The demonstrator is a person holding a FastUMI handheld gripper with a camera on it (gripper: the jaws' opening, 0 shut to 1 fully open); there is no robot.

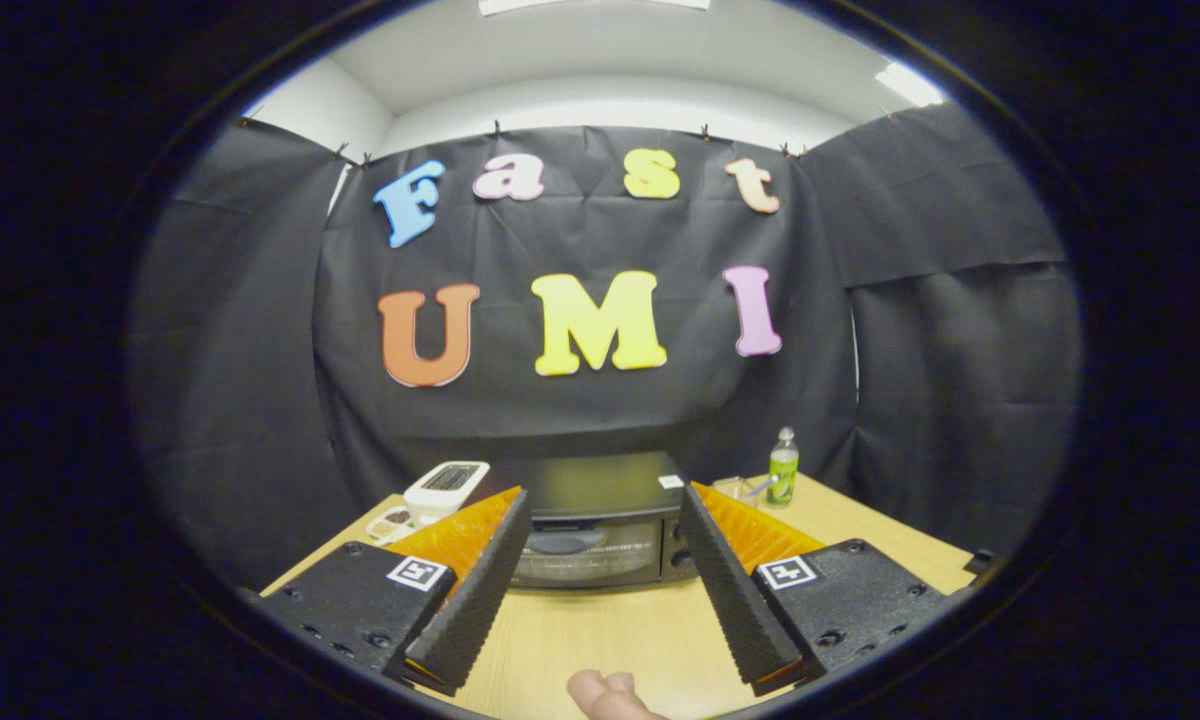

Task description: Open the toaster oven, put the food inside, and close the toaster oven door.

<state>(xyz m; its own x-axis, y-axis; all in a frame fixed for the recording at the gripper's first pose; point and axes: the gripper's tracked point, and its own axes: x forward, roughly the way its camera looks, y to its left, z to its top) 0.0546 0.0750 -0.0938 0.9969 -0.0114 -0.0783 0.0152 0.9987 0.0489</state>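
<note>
Gripper: its two fingers are wide apart and hold nothing.
Toaster oven: black, door shut, at the far edge of the table, seen between the fingers and beyond them.
Bottle: green, standing up by the far right corner.
White device: by the far left corner, next to the oven.
Hand: fingertips at the near edge.

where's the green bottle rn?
In the gripper view, the green bottle stands upright on the table's far right corner, right of the toaster oven and beyond the open gripper's right finger.
</note>
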